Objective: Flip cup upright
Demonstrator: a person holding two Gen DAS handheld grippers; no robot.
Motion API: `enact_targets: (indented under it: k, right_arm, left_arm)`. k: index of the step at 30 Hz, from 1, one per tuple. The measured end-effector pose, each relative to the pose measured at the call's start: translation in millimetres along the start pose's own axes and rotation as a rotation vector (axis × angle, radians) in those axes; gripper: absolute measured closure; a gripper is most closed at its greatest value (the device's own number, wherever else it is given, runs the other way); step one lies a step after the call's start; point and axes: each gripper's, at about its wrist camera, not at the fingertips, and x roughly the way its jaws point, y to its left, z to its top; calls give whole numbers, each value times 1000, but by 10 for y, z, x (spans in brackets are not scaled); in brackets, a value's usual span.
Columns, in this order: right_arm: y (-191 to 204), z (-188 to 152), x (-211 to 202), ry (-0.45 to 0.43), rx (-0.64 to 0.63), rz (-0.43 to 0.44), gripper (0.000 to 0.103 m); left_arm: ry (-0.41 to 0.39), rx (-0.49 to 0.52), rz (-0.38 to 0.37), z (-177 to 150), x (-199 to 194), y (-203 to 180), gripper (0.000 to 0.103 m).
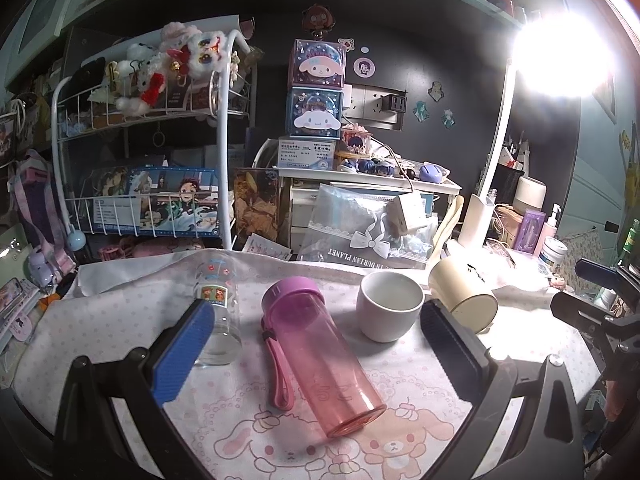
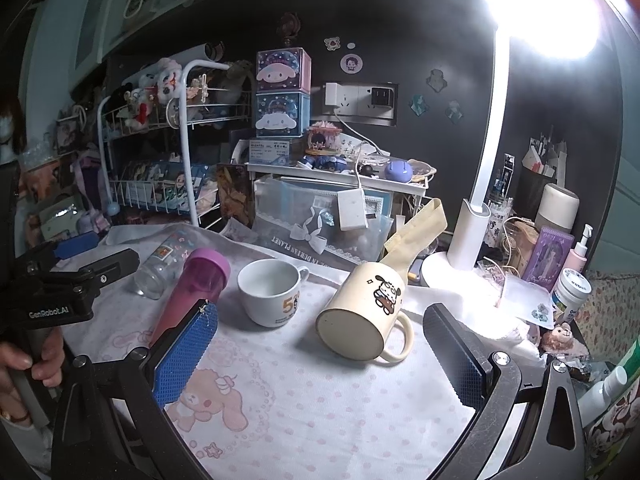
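A cream mug (image 2: 364,312) with a cartoon dog lies on its side on the pink patterned cloth (image 2: 320,400), base toward me, handle at lower right. It also shows in the left wrist view (image 1: 464,292). My right gripper (image 2: 320,360) is open and empty, just in front of the mug. My left gripper (image 1: 312,344) is open and empty, its fingers either side of a pink bottle (image 1: 320,356) lying on its side. A white cup (image 1: 390,306) stands upright; it also shows in the right wrist view (image 2: 272,292). A clear glass (image 1: 216,312) lies on its side at left.
A white desk lamp (image 2: 464,236) stands right of the mug, glaring brightly. Jars and bottles (image 2: 572,284) crowd the right edge. A white wire rack (image 1: 160,184) and stacked boxes (image 1: 316,92) line the back. The left gripper also shows at the right wrist view's left edge (image 2: 80,272).
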Motion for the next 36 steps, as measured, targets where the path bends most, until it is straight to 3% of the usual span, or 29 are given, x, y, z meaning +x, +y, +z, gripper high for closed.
enact_targets:
  k: [7,11,18,22,24,27,29,31,36]
  right_arm:
    - [33,52,69,2,28,63,1]
    - [159,126,271,6,18,182,1]
    - [581,90,837,99,-108,191,1]
    - [812,63,1215,243,-156,281,2]
    - [860,56,1414,324,-101,383,3]
    - [929,28,1693,431,-25,457,9]
    - [996,-3,1851,486,-22,476,22]
    - [1074,-43,1950,522,-36,493,22]
    - [1248,-79,2078,583,-85,509,34]
  left_arm:
    - [0,-33,-38,-6,44,153,1]
    - [24,-68,-55,-41,112,309,1]
    - [73,-133,-32,-154,217,670,1]
    - [103,-156,-36,-212,308,828,1]
    - [125,-173,-40,-239,369,893,1]
    - [148,-190,-46,-286,428,954,1]
    - [158,-198,-48,-310,451,973,1]
    - [167,-207,-49,-337,471,997,1]
    - [172,-218,-43,-349,482,1039,1]
